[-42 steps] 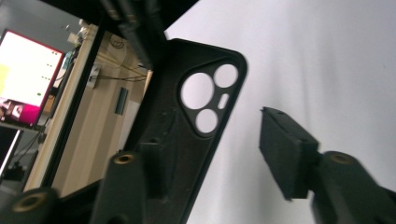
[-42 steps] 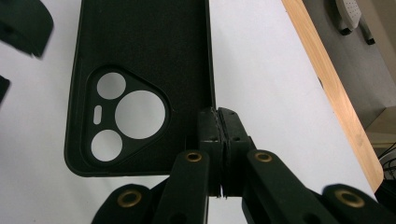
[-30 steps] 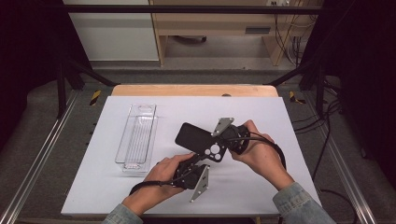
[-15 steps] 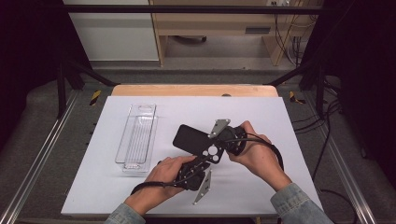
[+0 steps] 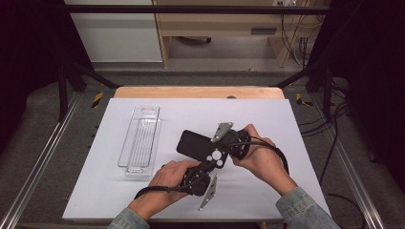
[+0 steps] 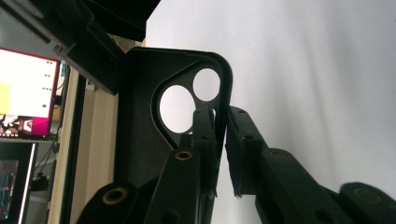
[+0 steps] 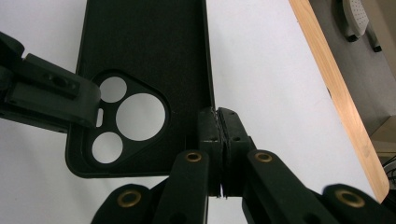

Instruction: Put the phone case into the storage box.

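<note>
High view showed the black soft phone case with camera holes (image 5: pixel 197 144) at frame centre, held above the white table (image 5: pixel 296 143), the right gripper (image 5: pixel 228 143) clamped on its edge and the left gripper (image 5: pixel 213 161), jaws just closing, pinching its camera corner, while the clear plastic tray (image 5: pixel 139 142) at left was empty, so placing seemed left.

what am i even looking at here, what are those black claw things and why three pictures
A person sits at a table covered with a white sheet and holds a hand-held two-jaw gripper in each hand; there is no robot arm. The high view looks down from above the table. The other two pictures come from small cameras riding on each gripper, looking along its black jaws.

Both grippers hold one thing between them: a black phone case with round camera holes. The right gripper is shut on the case's side wall. The left gripper has just been closing its jaws on the rim beside the camera holes and now pinches it.

A clear plastic tray lies on the sheet to the left.
</note>
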`<state>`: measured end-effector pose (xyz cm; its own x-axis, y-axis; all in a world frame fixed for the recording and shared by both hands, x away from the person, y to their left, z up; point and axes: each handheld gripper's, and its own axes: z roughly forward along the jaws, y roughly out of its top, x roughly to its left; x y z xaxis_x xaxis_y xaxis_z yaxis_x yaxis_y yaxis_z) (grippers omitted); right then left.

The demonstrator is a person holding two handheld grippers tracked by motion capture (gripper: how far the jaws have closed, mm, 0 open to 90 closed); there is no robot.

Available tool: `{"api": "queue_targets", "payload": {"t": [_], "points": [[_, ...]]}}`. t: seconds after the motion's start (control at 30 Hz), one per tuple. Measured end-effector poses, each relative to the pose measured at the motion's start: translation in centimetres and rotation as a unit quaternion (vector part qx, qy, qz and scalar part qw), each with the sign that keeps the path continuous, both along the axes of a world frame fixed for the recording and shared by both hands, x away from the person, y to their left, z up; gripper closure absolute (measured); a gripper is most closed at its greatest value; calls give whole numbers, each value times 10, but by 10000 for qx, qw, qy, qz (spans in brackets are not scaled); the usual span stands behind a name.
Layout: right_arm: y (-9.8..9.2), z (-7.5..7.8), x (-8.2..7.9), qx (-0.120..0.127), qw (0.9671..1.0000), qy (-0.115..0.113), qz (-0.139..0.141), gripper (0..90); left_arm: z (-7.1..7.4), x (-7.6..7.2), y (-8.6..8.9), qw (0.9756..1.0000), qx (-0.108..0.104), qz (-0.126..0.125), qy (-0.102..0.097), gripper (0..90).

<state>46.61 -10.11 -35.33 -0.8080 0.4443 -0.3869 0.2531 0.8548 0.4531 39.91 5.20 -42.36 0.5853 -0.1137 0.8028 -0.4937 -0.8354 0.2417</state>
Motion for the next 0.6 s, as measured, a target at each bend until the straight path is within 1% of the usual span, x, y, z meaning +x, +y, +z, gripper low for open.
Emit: {"api": "queue_targets", "payload": {"t": [0.1,0.17,0.23,0.3,0.33,0.37,0.47,0.57,0.6], "points": [[1,1,0,9,10000,-13,13,892,0,-2,-1,10000,53,-19,-67,847],[1,2,0,15,10000,-23,19,892,-1,-2,-1,10000,35,-5,-68,850],[1,2,0,23,10000,-19,26,891,0,-3,0,9999,47,-6,-112,852],[1,3,1,83,10000,-12,37,887,1,-3,0,9999,41,-14,-145,853],[0,4,1,125,9999,-10,45,885,1,-3,0,9999,41,-14,-145,854],[0,5,1,164,9999,-17,50,884,2,-3,0,9999,-2,5,-127,855],[-1,6,1,268,9996,-25,59,876,2,-3,0,9999,-12,14,-127,856],[-2,8,2,393,9992,11,49,865,2,-4,0,9999,-46,40,-100,857],[-3,9,3,433,9991,15,45,856,3,-4,0,9999,-39,22,-123,858]]}}
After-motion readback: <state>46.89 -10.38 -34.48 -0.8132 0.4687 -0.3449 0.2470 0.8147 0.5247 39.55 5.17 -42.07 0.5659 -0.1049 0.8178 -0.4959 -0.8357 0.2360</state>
